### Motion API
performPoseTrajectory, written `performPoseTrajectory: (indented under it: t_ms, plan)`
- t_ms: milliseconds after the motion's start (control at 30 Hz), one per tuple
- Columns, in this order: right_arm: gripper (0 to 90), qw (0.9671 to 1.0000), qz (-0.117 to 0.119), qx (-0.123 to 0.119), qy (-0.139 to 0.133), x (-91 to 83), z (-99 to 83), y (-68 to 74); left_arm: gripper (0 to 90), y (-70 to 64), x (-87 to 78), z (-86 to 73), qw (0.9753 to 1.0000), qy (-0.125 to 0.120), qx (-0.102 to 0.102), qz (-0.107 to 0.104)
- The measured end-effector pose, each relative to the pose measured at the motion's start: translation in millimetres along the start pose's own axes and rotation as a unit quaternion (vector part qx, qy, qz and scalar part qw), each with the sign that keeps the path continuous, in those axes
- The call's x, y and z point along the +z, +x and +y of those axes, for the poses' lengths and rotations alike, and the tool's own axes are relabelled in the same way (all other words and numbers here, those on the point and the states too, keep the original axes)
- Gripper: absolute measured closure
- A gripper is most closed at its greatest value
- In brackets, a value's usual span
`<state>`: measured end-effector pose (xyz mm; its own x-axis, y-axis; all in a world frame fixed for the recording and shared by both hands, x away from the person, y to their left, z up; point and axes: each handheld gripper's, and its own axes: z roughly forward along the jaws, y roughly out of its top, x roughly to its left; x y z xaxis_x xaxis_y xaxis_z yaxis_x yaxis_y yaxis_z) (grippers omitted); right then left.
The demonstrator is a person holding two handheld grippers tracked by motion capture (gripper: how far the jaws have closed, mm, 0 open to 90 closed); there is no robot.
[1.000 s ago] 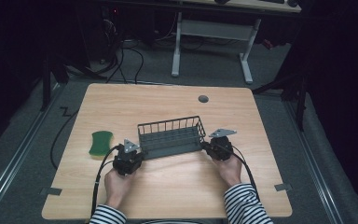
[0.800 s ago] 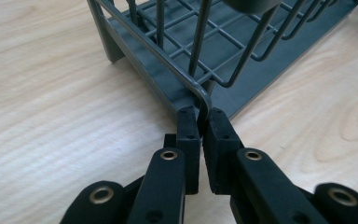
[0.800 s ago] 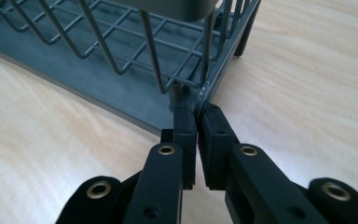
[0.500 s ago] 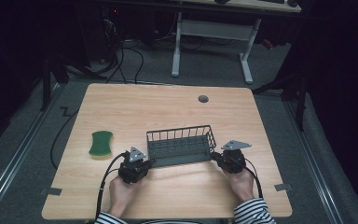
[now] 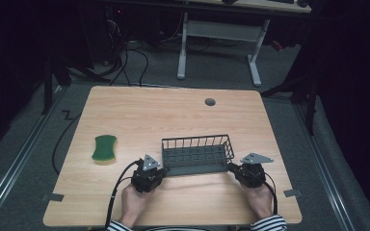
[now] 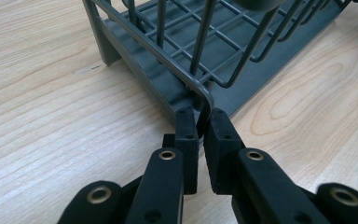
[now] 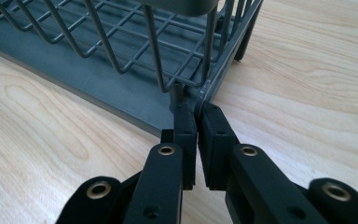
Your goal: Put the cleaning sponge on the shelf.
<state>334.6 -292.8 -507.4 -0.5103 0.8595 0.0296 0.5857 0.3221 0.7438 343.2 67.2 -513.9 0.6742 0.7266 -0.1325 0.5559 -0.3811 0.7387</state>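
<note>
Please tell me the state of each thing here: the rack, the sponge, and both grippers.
Wire dish rack: upright on the table, nothing inside, gripped at both near corners.
Green sponge: lying flat, apart from the rack, untouched.
Left gripper: shut on the rack's corner wire.
Right gripper: shut on the rack's other near corner.

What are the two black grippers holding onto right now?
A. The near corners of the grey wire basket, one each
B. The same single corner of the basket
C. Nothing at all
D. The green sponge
A: the left gripper is shut on one near bottom corner of the wire basket, and the right gripper is shut on the other; the green sponge lies apart.
</note>
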Motion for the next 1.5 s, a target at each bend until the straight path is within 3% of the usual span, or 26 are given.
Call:
performPoseTrajectory:
  t_ms: [233,433,533,600,700,800,900,1033,1167,1400,1500]
  plan:
    - [86.1,1.0,-0.004,0.006,-0.002,-5.6,-5.3,-2.4,84.0,-4.5,2.9,1.1,1.0,-0.002,0.002,-0.006]
    - [85.8,0.9999,-0.002,0.012,0.0,-5.4,-4.8,-2.7,82.6,-2.7,3.3,0.4,0.9998,-0.008,-0.014,-0.012]
    - [85.3,0.9999,-0.002,0.014,0.001,-5.5,-4.7,-2.8,77.5,-2.0,3.4,0.6,0.9997,-0.008,-0.018,-0.016]
    - [78.8,0.9999,0.003,0.015,-0.001,-5.5,-5.0,-2.7,73.0,-1.2,2.6,0.6,0.9997,-0.007,-0.019,-0.014]
    - [70.8,0.9999,0.006,0.015,-0.003,-5.3,-5.5,-2.1,62.2,-3.0,-0.3,0.1,0.9999,-0.007,-0.008,0.008]
    - [60.2,0.9998,-0.002,0.016,-0.007,-5.0,-7.0,-0.8,52.3,-2.7,-2.3,-2.1,0.9999,-0.006,-0.006,0.013]
    - [53.5,0.9996,-0.01,0.021,-0.014,-5.7,-10.3,-1.8,45.3,2.4,-3.5,-6.0,0.9997,0.001,-0.016,0.017]
    - [51.1,0.9994,-0.007,0.029,-0.018,-8.4,-15.7,-3.3,40.2,8.9,-8.6,-12.3,0.9994,0.003,-0.029,0.018]
    - [49.7,0.999,-0.018,0.037,-0.018,-15.2,-28.3,-8.6,38.3,22.3,-17.4,-23.5,0.9983,0.004,-0.048,0.034]
    - [46.2,0.9958,-0.067,0.061,-0.017,-21.6,-44.4,-28.1,35.2,45.9,-32.5,-32.2,0.9948,-0.012,-0.084,0.056]
    - [42.3,0.9936,-0.089,0.069,0.0,-20.2,-45.8,-36.3,34.9,53.9,-36.4,-31.1,0.9935,-0.01,-0.089,0.07]
